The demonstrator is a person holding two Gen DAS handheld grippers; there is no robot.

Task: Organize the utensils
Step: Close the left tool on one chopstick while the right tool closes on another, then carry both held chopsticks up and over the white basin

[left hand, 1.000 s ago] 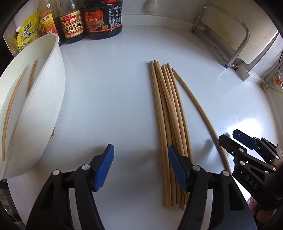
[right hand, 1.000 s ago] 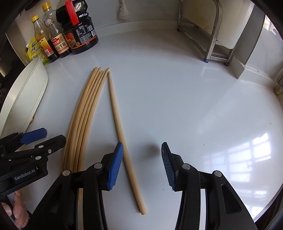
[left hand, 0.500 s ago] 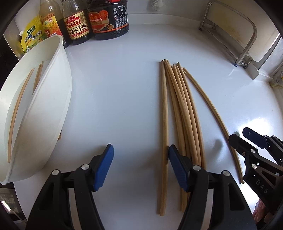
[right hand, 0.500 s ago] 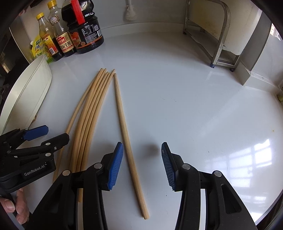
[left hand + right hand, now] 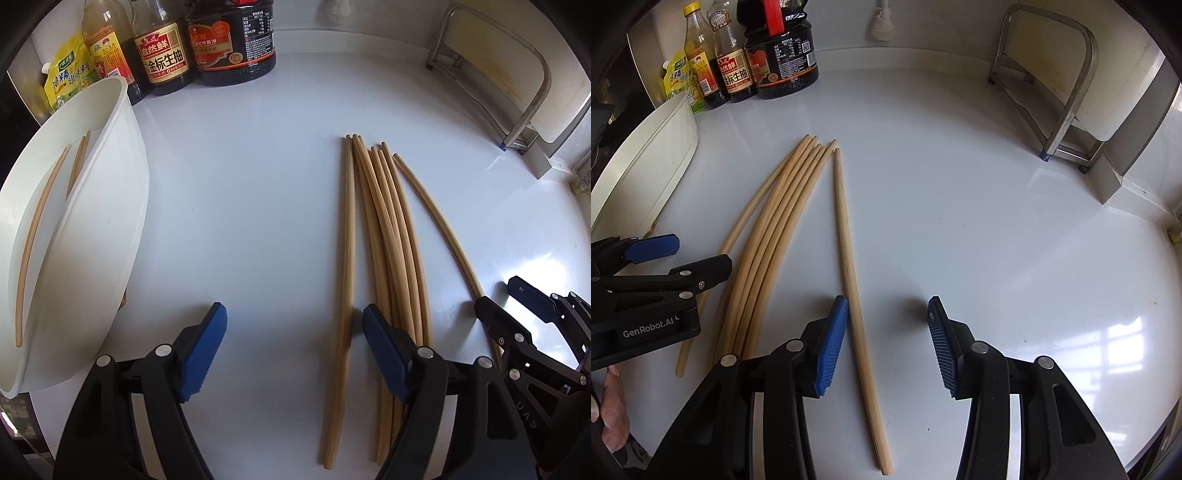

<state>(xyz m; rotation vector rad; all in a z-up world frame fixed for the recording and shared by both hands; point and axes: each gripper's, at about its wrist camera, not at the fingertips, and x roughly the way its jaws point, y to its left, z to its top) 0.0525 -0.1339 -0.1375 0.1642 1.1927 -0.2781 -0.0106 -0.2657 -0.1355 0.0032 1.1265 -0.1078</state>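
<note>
Several long wooden chopsticks [image 5: 391, 240] lie in a bundle on the white counter [image 5: 240, 221]. One chopstick [image 5: 347, 258] lies apart on the bundle's left, between the fingers of my left gripper [image 5: 295, 350] and close to the right pad. The pads do not press on it, and the jaws are opening. Another lone chopstick [image 5: 849, 266] runs between the fingers of my right gripper [image 5: 886, 343], close to the left pad, with the jaws apart. A white tub [image 5: 92, 221] at the left holds a few chopsticks [image 5: 37, 240].
Sauce bottles [image 5: 207, 40] and a yellow pouch [image 5: 66, 81] stand at the back left. A metal rack [image 5: 1067, 92] stands at the back right by the wall. A person's hand [image 5: 613, 406] shows at the lower left of the right wrist view.
The leftmost chopstick has slid away from the bundle and now lies inside the left jaws, which stand wider. The right gripper's jaws stand as before.
</note>
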